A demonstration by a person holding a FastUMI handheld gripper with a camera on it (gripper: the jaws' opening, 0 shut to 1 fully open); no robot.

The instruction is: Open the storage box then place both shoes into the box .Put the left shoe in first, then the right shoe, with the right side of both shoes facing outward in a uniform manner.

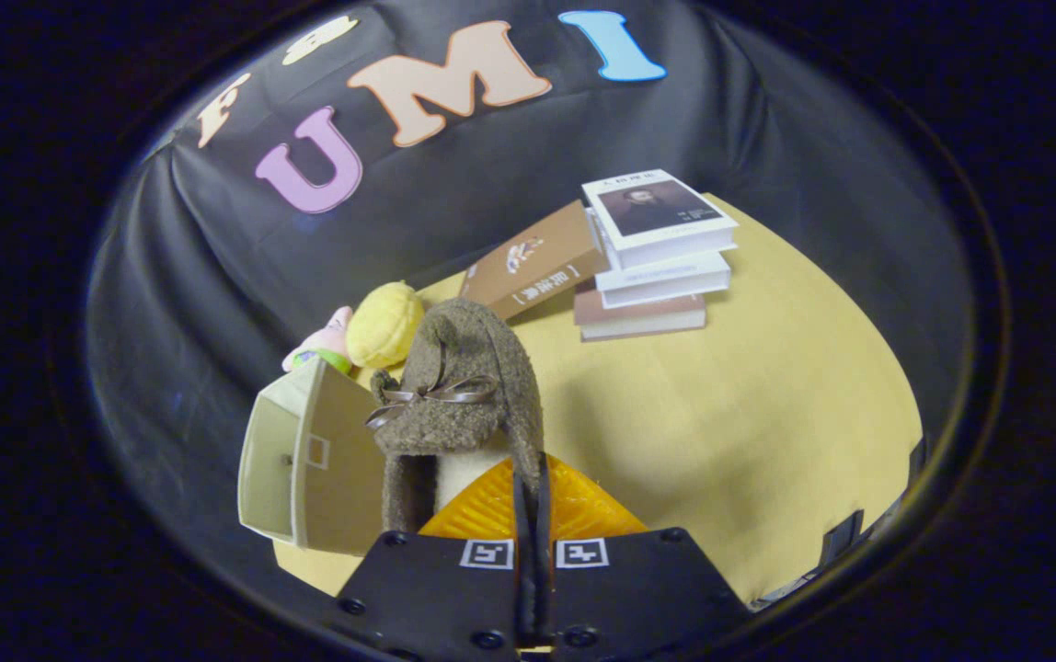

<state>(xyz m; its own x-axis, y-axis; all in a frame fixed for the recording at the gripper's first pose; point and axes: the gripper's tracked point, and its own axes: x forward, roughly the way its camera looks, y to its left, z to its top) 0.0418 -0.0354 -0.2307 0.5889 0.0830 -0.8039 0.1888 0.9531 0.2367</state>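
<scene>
gripper (533,496): fingers pressed together on the collar edge of the shoe, pinching its right side wall between them
shoe (459,386): brown fleece slipper with a ribbon bow, held up off the table, hanging from the pinch; pale lining shows inside its opening just ahead of the fingers
shoe axis: runs away from the fingers, toe farthest out and leaning a little toward the box side
box (307,460): beige, lying to the left of the shoe and just beside it, its opening turned toward the shoe; the lid flap with a small square pull stands open next to the shoe's left side
key relation: the box mouth is left of the held shoe, so the move in hand looks like a short carry leftward, toe or side leading in; whether shoe and flap touch I cannot tell
which shoe: left or right cannot be told from here
gripper pose: looks down and forward over the table (767,414), tilted
beyond: a yellow plush (385,322) and a pink plush (326,340) behind the box; books (652,267) stacked well apart, far side
risk: the flap may catch the fleece on entry
</scene>
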